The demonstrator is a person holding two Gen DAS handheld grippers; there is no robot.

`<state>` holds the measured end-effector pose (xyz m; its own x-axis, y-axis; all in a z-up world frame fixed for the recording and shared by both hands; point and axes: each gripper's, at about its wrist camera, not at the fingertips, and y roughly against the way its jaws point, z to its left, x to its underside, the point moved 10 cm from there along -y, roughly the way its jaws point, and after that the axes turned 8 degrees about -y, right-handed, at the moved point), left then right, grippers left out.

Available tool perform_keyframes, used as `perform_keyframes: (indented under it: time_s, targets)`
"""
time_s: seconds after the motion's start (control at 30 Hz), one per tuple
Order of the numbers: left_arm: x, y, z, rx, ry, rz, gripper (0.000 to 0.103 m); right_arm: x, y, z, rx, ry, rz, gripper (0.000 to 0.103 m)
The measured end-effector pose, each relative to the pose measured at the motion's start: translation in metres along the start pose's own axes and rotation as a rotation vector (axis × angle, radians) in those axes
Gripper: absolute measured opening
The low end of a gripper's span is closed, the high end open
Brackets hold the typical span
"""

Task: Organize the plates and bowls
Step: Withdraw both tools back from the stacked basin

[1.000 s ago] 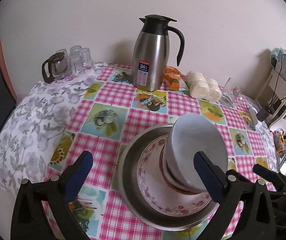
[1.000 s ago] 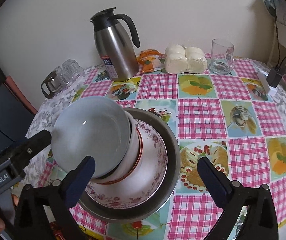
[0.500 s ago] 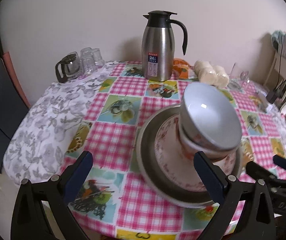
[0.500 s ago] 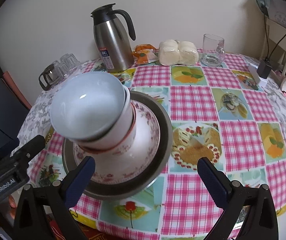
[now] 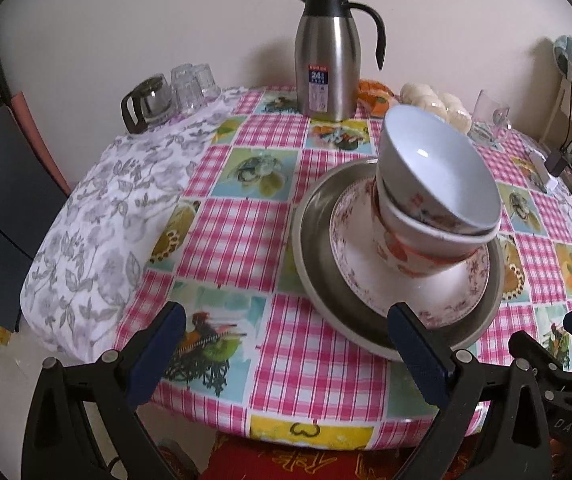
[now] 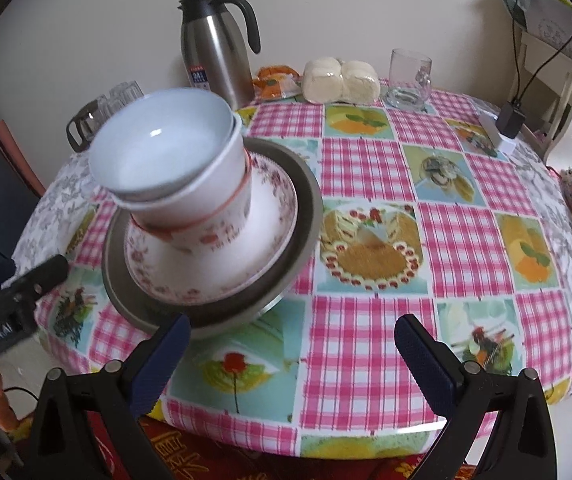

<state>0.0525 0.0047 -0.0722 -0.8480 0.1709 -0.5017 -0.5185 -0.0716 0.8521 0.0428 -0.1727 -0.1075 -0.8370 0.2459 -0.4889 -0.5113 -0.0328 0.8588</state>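
Note:
A stack stands on the table: a steel plate (image 5: 313, 248) (image 6: 305, 216) at the bottom, a floral plate (image 5: 349, 256) (image 6: 274, 232) on it, then a floral bowl (image 5: 401, 248) (image 6: 206, 216) with a white bowl (image 5: 441, 176) (image 6: 166, 148) nested inside. My left gripper (image 5: 286, 344) is open and empty, over the table's near edge, left of the stack. My right gripper (image 6: 291, 352) is open and empty, near the front edge, right of the stack.
A steel thermos (image 5: 327, 56) (image 6: 216, 48) stands at the back. A glass pot and tumblers (image 5: 170, 94) sit back left. Wrapped buns (image 6: 339, 80), an orange snack pack (image 6: 274, 80) and a glass mug (image 6: 407, 78) sit at the back. A chair (image 6: 565, 92) stands at the right.
Both grippers have pulled back from the stack toward the table's near edge. The stack stays in place and now sits farther away in both views.

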Motion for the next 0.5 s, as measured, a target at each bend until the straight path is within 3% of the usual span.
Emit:
perform_keyframes:
  time_s: [0.5]
  targets:
    - [0.019, -0.003, -0.009, -0.009, -0.065, 0.065, 0.101, 0.017, 0.003, -0.012, 0.015, -0.031, 0.019, 0.103]
